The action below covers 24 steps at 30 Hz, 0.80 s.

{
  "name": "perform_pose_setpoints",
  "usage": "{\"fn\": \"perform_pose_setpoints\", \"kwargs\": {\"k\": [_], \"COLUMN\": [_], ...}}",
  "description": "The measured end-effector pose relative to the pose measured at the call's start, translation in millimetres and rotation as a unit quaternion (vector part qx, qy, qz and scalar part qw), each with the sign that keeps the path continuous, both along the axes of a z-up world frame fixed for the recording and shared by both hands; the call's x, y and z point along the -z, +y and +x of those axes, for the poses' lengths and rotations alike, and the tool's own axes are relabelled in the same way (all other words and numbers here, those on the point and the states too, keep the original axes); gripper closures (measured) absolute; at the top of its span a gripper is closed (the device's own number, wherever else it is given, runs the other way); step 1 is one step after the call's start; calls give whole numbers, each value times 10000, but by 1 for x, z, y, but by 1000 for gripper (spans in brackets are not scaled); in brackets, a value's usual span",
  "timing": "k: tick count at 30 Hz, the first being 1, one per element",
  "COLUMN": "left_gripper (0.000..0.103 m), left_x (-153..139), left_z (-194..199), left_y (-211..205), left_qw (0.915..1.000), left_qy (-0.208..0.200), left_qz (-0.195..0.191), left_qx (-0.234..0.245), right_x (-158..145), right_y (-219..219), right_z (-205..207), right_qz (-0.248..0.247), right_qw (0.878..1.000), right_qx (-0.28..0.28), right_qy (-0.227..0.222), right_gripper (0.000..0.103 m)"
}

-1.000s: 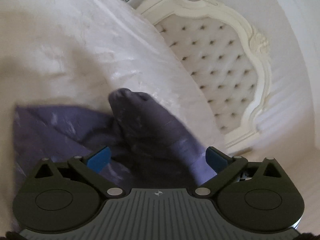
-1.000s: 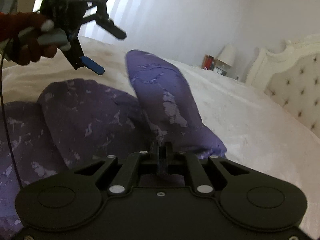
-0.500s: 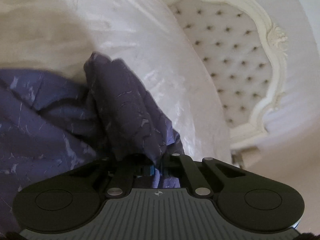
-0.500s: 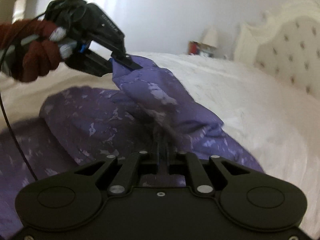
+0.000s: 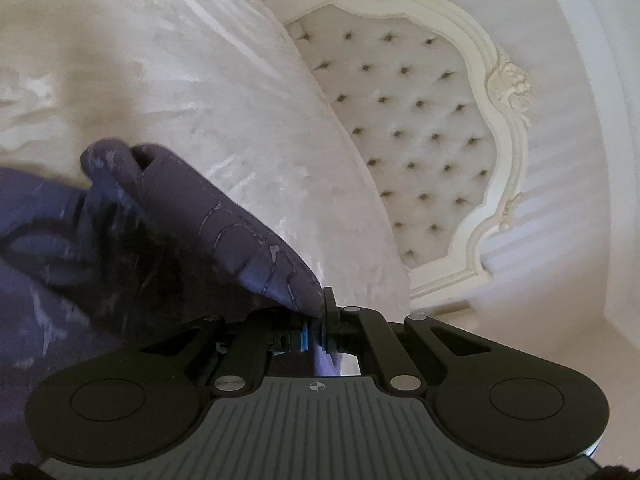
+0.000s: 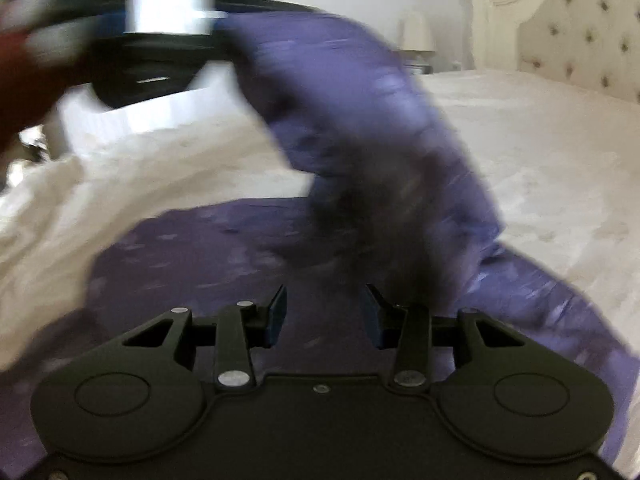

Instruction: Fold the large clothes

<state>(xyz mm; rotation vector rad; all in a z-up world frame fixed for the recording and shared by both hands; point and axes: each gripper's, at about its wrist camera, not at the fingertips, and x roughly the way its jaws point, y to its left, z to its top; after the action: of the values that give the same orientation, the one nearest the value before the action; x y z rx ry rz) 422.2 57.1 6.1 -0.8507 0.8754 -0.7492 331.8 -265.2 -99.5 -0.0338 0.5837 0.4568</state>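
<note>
A purple puffy garment with pale streaks [image 5: 132, 248] lies on a white bed. Its sleeve [image 5: 224, 216] runs up to my left gripper [image 5: 316, 330], which is shut on the sleeve's end. In the right wrist view the same sleeve [image 6: 360, 120] is held up in the air by the blurred left gripper [image 6: 216, 32] at the top left. My right gripper [image 6: 324, 316] is low over the garment's body [image 6: 208, 256]; its jaws are opening and no cloth is pinched between the pads.
The white bedspread [image 5: 160, 72] stretches around the garment. A cream tufted headboard [image 5: 420, 128] stands at the bed's end. A lamp [image 6: 416, 36] sits on a bedside stand beyond. A red-sleeved hand [image 6: 16, 60] holds the left tool.
My left gripper went from wide open to shut on the sleeve's end and lifted it. My right gripper let go of the sleeve's base and its jaws spread apart.
</note>
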Motion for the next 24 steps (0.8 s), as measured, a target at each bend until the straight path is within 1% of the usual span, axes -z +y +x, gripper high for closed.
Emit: {"fn": "perform_pose_setpoints", "kwargs": {"k": [2, 3, 5, 6, 7, 8, 9, 10, 11, 12, 13, 15, 16, 17, 18, 20, 21, 22, 23, 24], "left_gripper": [99, 99, 98, 96, 93, 84, 79, 76, 76, 76, 76, 70, 64, 61, 60, 56, 54, 50, 45, 43], "left_x": [13, 20, 38, 48, 61, 75, 90, 103, 113, 117, 116, 106, 100, 92, 83, 65, 58, 51, 49, 48], "left_z": [-14, -22, -39, -49, -57, -64, -72, -78, -84, -93, -98, -105, -108, -111, -113, -113, -111, -107, -100, -92], "left_y": [5, 8, 11, 9, 7, 4, 1, -3, -4, -1, -1, 0, 3, 6, 8, 15, 18, 21, 23, 26], "left_qw": [9999, 9999, 9982, 9960, 9924, 9864, 9765, 9656, 9593, 9585, 9555, 9504, 9501, 9502, 9494, 9447, 9428, 9421, 9432, 9458], "left_qy": [-20, -49, -207, -305, -365, -380, -366, -323, -424, -729, -887, -1023, -1092, -1221, -1384, -1745, -1896, -1985, -1953, -1840], "left_qz": [-34, 52, 500, 783, 1103, 1497, 2018, 2479, 2678, 2645, 2698, 2782, 2747, 2699, 2669, 2689, 2686, 2677, 2676, 2672], "left_qx": [98, 155, 246, 292, 415, 569, 662, 712, 785, 776, 800, 943, 992, 972, 908, 693, 555, 390, 256, 112], "right_x": [0, 0, 1, 3, 7, 11, 16, 19, 23, 24, 24, 21, 18, 14, 10, 4, 3, 3, 5, 7], "right_y": [-7, -15, -37, -49, -61, -70, -77, -82, -87, -93, -100, -113, -119, -125, -129, -127, -125, -122, -119, -114], "right_z": [17, 24, 35, 38, 37, 35, 29, 23, 16, 8, 0, -16, -24, -31, -38, -48, -48, -49, -49, -45], "right_qz": [-521, -659, -555, -448, -292, -156, -126, -177, -203, -152, -72, 217, 416, 649, 927, 1460, 1677, 1890, 2060, 2206], "right_qw": [9969, 9936, 9876, 9839, 9816, 9801, 9777, 9758, 9744, 9732, 9714, 9659, 9628, 9599, 9577, 9544, 9532, 9519, 9503, 9484], "right_qx": [538, 866, 1456, 1728, 1878, 1945, 2036, 2097, 2132, 2172, 2247, 2463, 2567, 2640, 2650, 2538, 2441, 2320, 2208, 2103], "right_qy": [-255, -316, -180, -21, 187, 356, 506, 599, 687, 738, 767, 772, 738, 686, 635, 587, 608, 662, 753, 876], "right_gripper": [52, 52, 52, 52, 49, 49, 49, 49, 49, 49, 49, 49, 49, 47, 45, 33, 29, 27, 27, 27]}}
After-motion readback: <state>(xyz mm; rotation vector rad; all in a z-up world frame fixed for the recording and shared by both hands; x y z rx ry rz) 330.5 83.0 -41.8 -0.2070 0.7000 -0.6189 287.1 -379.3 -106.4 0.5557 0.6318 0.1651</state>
